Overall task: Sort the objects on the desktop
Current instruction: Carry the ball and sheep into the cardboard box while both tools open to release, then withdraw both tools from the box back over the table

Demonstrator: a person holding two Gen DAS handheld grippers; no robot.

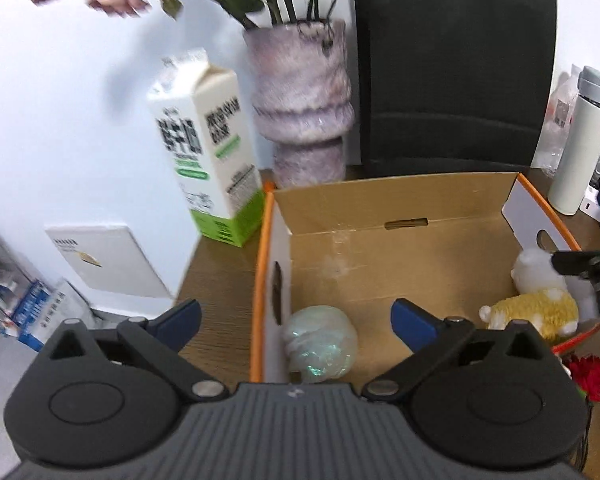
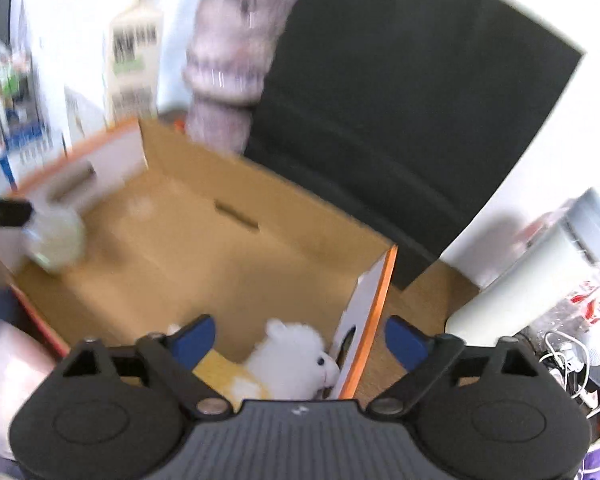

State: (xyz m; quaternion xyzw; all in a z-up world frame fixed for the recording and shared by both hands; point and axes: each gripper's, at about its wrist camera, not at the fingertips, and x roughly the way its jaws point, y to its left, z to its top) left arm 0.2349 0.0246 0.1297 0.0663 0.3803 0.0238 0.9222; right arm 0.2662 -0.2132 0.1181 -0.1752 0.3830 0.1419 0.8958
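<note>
An open cardboard box [image 1: 400, 248] with orange rims sits on the wooden desk. Inside it lie an iridescent crumpled ball [image 1: 320, 344] at the near left corner and a white-and-yellow plush alpaca [image 1: 536, 304] at the right wall. My left gripper [image 1: 296, 320] is open and empty, above the box's left wall, over the ball. My right gripper [image 2: 300, 340] is open and empty, above the box's right wall [image 2: 368, 320], with the alpaca [image 2: 296, 356] just below it. The ball [image 2: 56, 240] shows blurred at the far left in the right wrist view.
A milk carton [image 1: 208, 148], a pink vase with flowers [image 1: 304, 100] and a black paper bag [image 1: 452, 68] stand behind the box. A white thermos [image 1: 584, 140] and cables are to the right. A red flower [image 1: 588, 376] lies near the front right.
</note>
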